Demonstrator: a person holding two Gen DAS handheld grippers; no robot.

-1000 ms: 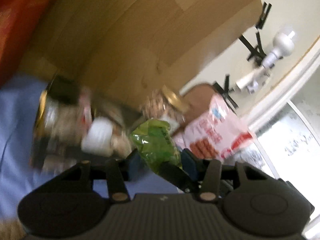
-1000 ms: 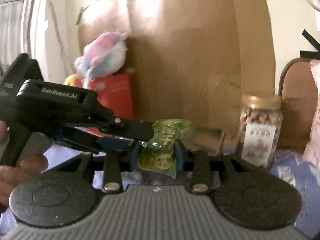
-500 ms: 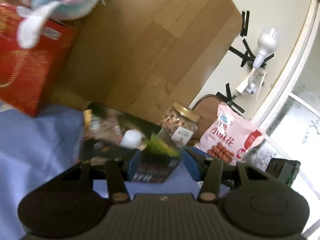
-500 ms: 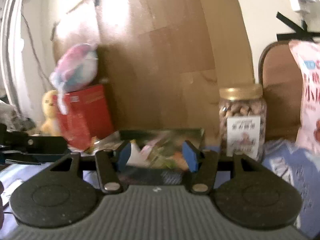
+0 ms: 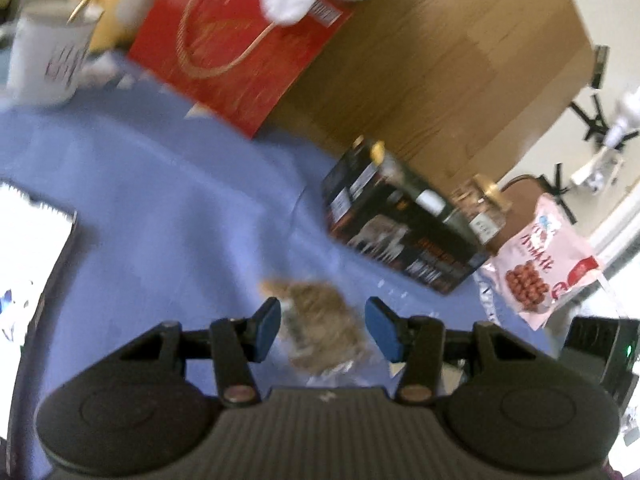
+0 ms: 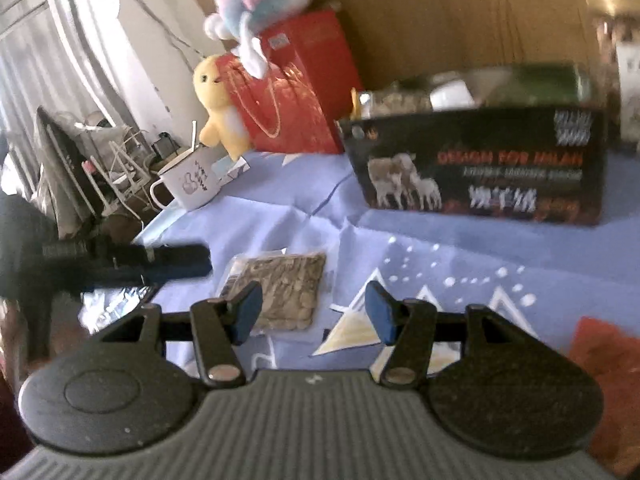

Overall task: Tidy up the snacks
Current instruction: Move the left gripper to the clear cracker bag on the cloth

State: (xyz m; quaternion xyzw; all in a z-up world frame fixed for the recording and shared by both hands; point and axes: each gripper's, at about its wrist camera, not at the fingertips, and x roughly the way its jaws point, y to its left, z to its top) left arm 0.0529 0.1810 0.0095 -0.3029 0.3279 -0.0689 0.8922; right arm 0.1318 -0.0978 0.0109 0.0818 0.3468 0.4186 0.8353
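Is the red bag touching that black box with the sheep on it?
Cannot tell. In the right wrist view the red bag and the black box meet at the box's corner, but blur hides any gap; the left wrist view suggests space.

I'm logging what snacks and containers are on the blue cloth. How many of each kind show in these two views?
Clear packet of seeds: 1
Black snack box: 1
Nut jar with gold lid: 1
Pink bag of peanuts: 1
Red gift bag: 1
White mug: 1
Total: 6
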